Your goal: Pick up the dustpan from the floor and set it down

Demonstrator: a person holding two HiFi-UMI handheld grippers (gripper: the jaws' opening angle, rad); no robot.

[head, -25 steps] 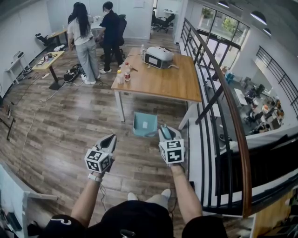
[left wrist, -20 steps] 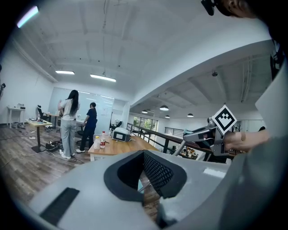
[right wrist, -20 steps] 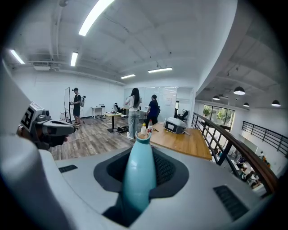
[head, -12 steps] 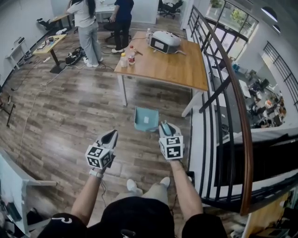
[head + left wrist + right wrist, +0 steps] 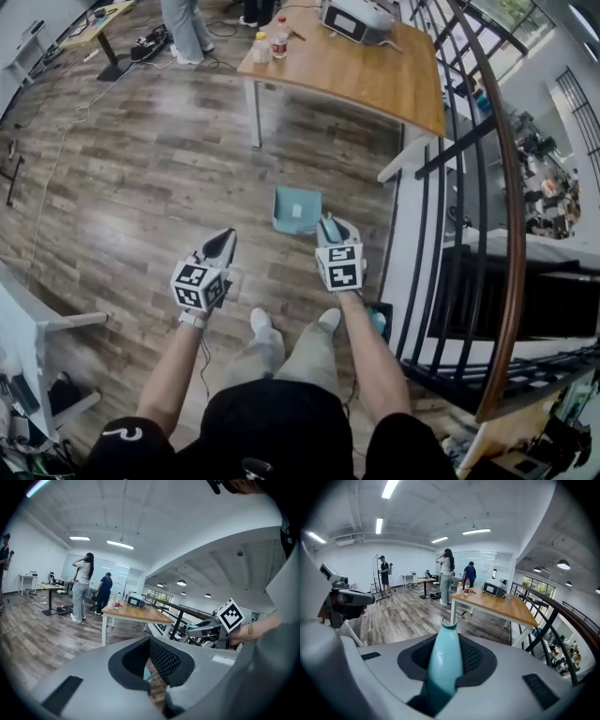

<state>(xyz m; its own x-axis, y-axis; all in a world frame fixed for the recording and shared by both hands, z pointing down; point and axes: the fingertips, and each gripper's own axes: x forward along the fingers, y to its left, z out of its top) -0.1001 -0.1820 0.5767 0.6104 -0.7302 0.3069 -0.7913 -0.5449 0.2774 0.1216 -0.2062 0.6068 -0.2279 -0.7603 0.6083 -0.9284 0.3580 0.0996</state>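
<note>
While your right hand-held gripper [image 5: 329,225] clamps the handle of the teal plastic dustpan [image 5: 296,208] and your left hand-held gripper [image 5: 222,244] gapes empty, land the pan flat on the wood floor [image 5: 141,187] before releasing.

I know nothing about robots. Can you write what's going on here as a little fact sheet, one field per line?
Place: wood floor beside a black railing
Right claw: shut on the dustpan's handle
Dustpan: teal, in front of the person's feet; cannot tell whether it touches the floor
Left claw: jaws apart, nothing between them
Table: wooden, beyond the dustpan, carrying bottles and a white machine
</note>
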